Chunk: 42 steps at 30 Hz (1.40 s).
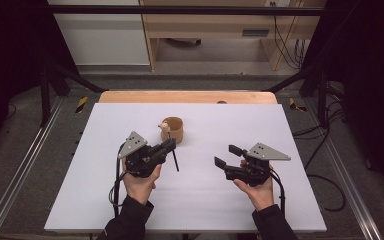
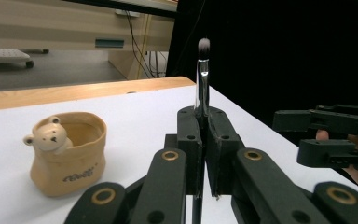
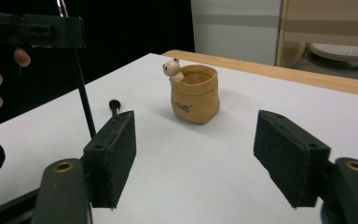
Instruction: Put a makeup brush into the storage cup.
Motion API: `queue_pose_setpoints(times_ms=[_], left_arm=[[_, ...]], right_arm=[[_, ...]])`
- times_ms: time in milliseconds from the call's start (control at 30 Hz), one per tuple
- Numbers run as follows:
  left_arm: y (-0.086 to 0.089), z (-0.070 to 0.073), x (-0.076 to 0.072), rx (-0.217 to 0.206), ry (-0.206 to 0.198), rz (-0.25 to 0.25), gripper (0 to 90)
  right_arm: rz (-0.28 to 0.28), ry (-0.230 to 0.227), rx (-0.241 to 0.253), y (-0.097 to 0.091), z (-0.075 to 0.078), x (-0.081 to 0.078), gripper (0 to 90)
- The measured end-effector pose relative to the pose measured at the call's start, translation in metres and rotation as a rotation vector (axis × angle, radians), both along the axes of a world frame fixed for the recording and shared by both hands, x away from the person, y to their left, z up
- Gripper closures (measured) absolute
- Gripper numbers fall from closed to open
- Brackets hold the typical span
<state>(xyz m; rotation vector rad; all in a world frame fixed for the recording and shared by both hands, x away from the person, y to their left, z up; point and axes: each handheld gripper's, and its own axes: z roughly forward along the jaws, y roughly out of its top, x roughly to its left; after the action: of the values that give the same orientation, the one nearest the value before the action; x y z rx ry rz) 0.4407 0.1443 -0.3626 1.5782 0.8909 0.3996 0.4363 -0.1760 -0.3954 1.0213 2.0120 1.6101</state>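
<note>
White table (image 1: 190,200): one bear pot (image 1: 172,129), one brush (image 2: 202,79), two claws.

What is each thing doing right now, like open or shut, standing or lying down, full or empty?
Left gripper: shut on the brush, held above the table.
Right gripper: open, holding nothing.
Brush: upright in the left gripper's jaws, bristles up.
Bear pot: standing upright on the table, looks empty inside.
Second brush: lying on the table, mostly hidden behind a jaw in the right gripper view.
Table: white top, flat.
</note>
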Motion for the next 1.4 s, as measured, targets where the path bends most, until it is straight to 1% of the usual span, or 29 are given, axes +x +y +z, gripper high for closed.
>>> queue_pose_setpoints(times_ms=[33,133,233,367,400,533,700,867,1000,1100,1167,1400], left_arm=[[0.001,0.001,0.000,0.001,-0.001,0.003,85.1],[0.005,0.004,0.001,0.008,-0.011,0.013,85.1],[0.010,0.008,0.003,0.010,-0.019,0.023,85.0],[0.016,0.011,0.006,0.021,-0.029,0.035,85.1],[0.016,0.012,0.006,0.024,-0.034,0.045,85.0],[0.020,0.014,0.012,0.031,-0.031,0.057,85.0],[0.022,0.019,0.018,0.042,-0.037,0.068,85.0],[0.024,0.026,0.024,0.060,-0.058,0.075,85.0],[0.026,0.031,0.028,0.074,-0.066,0.083,85.0],[0.027,0.035,0.031,0.079,-0.072,0.089,85.0],[0.027,0.037,0.033,0.083,-0.075,0.091,85.0],[0.025,0.042,0.039,0.094,-0.085,0.091,85.0]], right_arm=[[-0.004,0.007,0.000,-0.001,0.000,0.000,27.1],[-0.015,0.004,-0.017,-0.003,-0.001,0.000,22.2],[-0.024,0.013,-0.030,-0.007,-0.001,0.000,17.3],[-0.036,0.025,-0.043,-0.013,-0.003,-0.001,13.7],[-0.040,0.025,-0.044,-0.015,-0.004,-0.002,13.0],[-0.047,0.032,-0.052,-0.021,-0.006,-0.002,10.7],[-0.061,0.037,-0.056,-0.027,-0.006,-0.003,9.2],[-0.074,0.033,-0.067,-0.034,-0.006,-0.006,8.4],[-0.086,0.032,-0.068,-0.042,-0.006,-0.008,8.0],[-0.097,0.040,-0.066,-0.046,-0.007,-0.010,7.9],[-0.098,0.037,-0.075,-0.049,-0.008,-0.011,7.8],[-0.106,0.040,-0.075,-0.056,-0.010,-0.013,7.7]])
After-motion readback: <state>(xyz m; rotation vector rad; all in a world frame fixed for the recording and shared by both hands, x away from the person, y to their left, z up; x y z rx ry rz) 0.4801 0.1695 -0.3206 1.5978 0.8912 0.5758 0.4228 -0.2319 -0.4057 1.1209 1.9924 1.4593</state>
